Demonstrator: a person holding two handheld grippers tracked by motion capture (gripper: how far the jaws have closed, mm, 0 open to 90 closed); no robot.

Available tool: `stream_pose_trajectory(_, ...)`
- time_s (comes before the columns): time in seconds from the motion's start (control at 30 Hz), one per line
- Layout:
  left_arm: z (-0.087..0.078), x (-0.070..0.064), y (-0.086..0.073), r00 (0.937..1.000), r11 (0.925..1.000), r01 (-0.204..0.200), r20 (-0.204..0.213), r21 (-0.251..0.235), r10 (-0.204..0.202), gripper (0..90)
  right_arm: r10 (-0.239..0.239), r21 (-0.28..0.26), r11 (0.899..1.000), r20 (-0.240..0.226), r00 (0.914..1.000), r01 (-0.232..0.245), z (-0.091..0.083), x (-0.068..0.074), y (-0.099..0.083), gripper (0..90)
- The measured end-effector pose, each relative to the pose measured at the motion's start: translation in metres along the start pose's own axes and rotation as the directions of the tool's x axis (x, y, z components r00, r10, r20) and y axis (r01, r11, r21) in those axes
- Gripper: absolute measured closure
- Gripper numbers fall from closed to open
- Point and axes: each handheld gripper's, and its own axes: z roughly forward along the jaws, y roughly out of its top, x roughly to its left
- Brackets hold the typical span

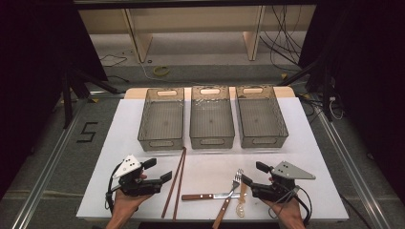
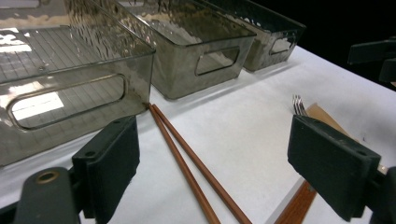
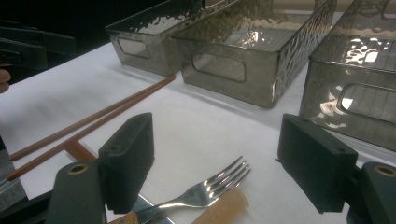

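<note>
While all three bins (image 1: pixel 211 117) ahead of me look bare, I judge the sorting has not begun: every utensil lies on the white worktop (image 1: pixel 296 143). My left hand-held gripper (image 1: pixel 159 171) has its jaws spread wide and holds nothing; the chopsticks (image 1: pixel 176 181) run just past its right jaw, their far tips touching the foot of the left bin (image 2: pixel 74 70). My right hand-held gripper (image 1: pixel 246 179) is likewise wide and empty, and the fork (image 3: pixel 205 191) lies between and just ahead of its jaws, tines pointing toward the bins, beside a pale wooden piece (image 3: pixel 224 207). The knife (image 1: pixel 210 196) lies between my two hands, crossing under the fork's handle. Everything is left to do: each thing to be picked up and dropped in a bin, probably the fork or chopsticks first.
</note>
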Motion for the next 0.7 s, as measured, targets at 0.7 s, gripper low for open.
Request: stream_pose_trajectory(0.7, 0.010, -0.010, 0.013, 0.9987, 0.9805, -0.023, -0.040, 0.195, 0.032, 18.7, 0.011, 0.016, 1.000, -0.013, 0.9998, -0.011, 0.002, 0.000, 0.001, 28.2)
